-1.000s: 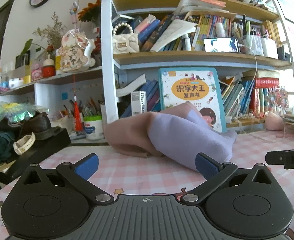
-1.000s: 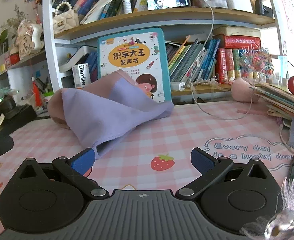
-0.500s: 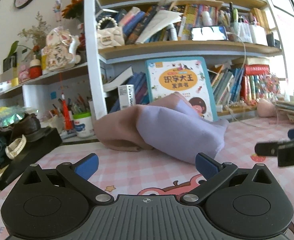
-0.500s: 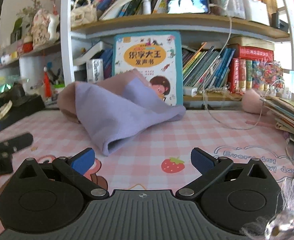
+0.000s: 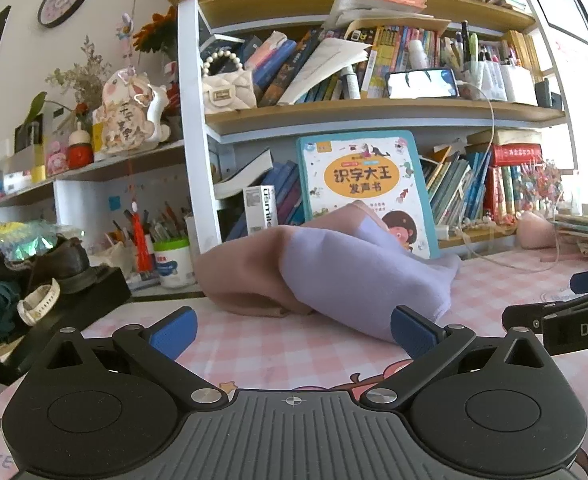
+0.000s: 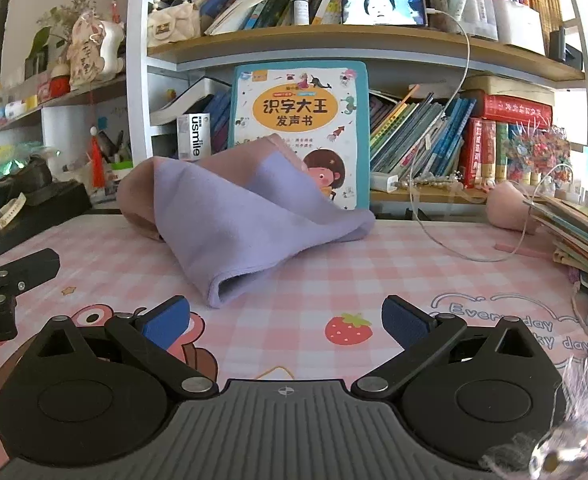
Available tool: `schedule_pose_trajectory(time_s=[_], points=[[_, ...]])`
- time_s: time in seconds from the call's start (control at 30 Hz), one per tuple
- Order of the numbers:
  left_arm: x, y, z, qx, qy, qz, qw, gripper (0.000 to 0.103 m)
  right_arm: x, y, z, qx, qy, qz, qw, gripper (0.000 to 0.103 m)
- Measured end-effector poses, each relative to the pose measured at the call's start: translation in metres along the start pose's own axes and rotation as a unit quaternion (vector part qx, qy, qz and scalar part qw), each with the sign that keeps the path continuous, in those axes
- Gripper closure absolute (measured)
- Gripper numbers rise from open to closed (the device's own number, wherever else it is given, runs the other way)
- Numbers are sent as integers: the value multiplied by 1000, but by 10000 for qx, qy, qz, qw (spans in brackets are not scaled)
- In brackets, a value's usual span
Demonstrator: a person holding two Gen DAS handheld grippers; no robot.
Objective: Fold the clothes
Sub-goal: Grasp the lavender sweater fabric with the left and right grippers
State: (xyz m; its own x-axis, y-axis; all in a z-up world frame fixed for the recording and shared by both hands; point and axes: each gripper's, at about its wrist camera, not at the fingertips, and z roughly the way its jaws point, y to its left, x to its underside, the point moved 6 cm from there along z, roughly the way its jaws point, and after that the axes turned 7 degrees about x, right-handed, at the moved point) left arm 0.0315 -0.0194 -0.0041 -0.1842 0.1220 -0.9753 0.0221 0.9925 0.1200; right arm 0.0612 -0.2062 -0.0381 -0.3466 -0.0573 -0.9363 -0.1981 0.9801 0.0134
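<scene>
A rumpled lilac and dusty-pink garment [image 5: 346, 276] lies heaped on the pink checked tablecloth [image 5: 254, 344], against a large children's book. It also shows in the right wrist view [image 6: 238, 216], with a lilac corner pointing towards the camera. My left gripper [image 5: 294, 328] is open and empty, just short of the garment's near edge. My right gripper [image 6: 286, 320] is open and empty, a short way in front of the lilac corner. The right gripper's fingers [image 5: 566, 312] show at the right edge of the left wrist view.
A crowded bookshelf [image 5: 374, 116] stands right behind the garment, with the big children's book [image 6: 302, 128] leaning on it. A black box with a shoe [image 5: 66, 280] sits at the left. Stacked books [image 6: 574, 232] and a white cable [image 6: 454, 248] lie at the right.
Both grippers have drawn back from the garment and risen a little; it looks farther away. The right gripper's fingers have come further into the left wrist view. The garment has not moved.
</scene>
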Motion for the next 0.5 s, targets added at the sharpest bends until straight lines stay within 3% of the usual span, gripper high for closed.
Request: schedule_pose_trajectory(time_s=[0.27,0.4,0.5], points=[[0,-7,0,52,-6,140,9999,0,1,-1,3,-39,82,65,9999,0],[0,-16,8,258,107,341,9990,0,-1,-10,5,-511,57,358,9980,0],[-4,-29,21,411,203,645,9969,0,-11,-18,22,-625,202,466,9968,0]])
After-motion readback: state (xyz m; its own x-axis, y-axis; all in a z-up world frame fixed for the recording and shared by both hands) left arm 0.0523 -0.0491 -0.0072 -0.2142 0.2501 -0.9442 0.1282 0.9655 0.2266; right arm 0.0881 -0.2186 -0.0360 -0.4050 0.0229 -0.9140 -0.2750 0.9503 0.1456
